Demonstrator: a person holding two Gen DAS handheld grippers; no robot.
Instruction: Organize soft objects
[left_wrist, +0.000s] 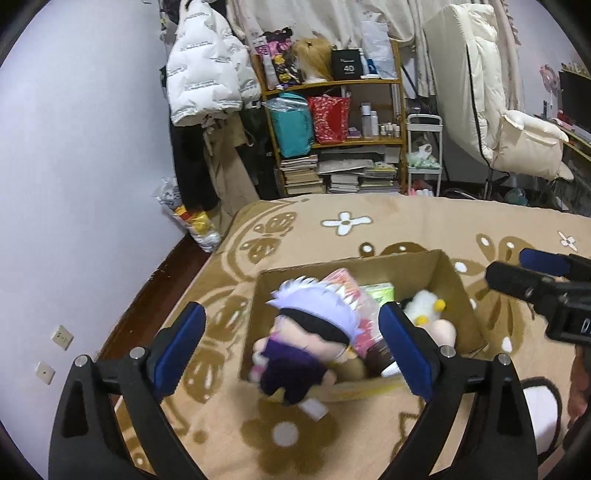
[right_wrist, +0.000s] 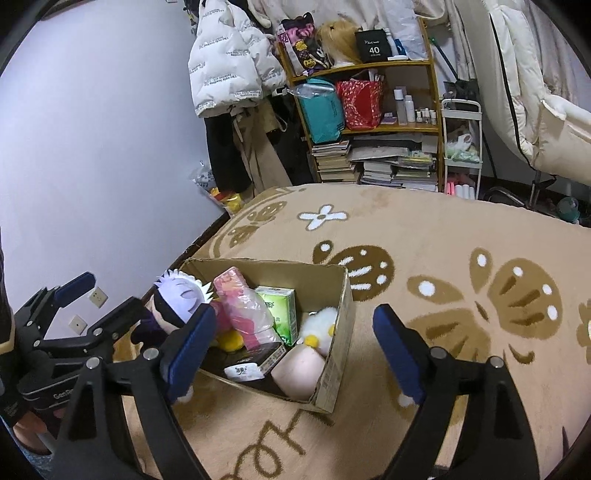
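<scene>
Although the plush doll (left_wrist: 306, 339) with white hair and a black blindfold sits between the fingers of the left gripper (left_wrist: 291, 343), it is blurred in the left wrist view, and neither blue pad touches it; the jaws stand wide apart. The doll lies over the near left corner of the cardboard box (left_wrist: 454, 280), its dark purple body hanging over the rim, and it hides part of what lies below. In the right wrist view the right gripper's left finger covers the doll's lower half.

The right gripper (right_wrist: 295, 332) is also spread wide and holds nothing, hovering over the box's near right corner. In the left wrist view only its front part shows at the right edge, the rest cut off.

Inside the box lie a pink packet in clear wrap (right_wrist: 243, 310), a green tissue pack (right_wrist: 280, 306), a white and yellow plush (right_wrist: 321, 328), a pale pink soft ball (right_wrist: 299, 373) and a dark package whose label is too small to read. The box rests near the left edge of a tan flowered blanket (right_wrist: 461, 229). Beyond its far edge stand a cluttered shelf (right_wrist: 369, 92) and a white jacket (right_wrist: 229, 55).
</scene>
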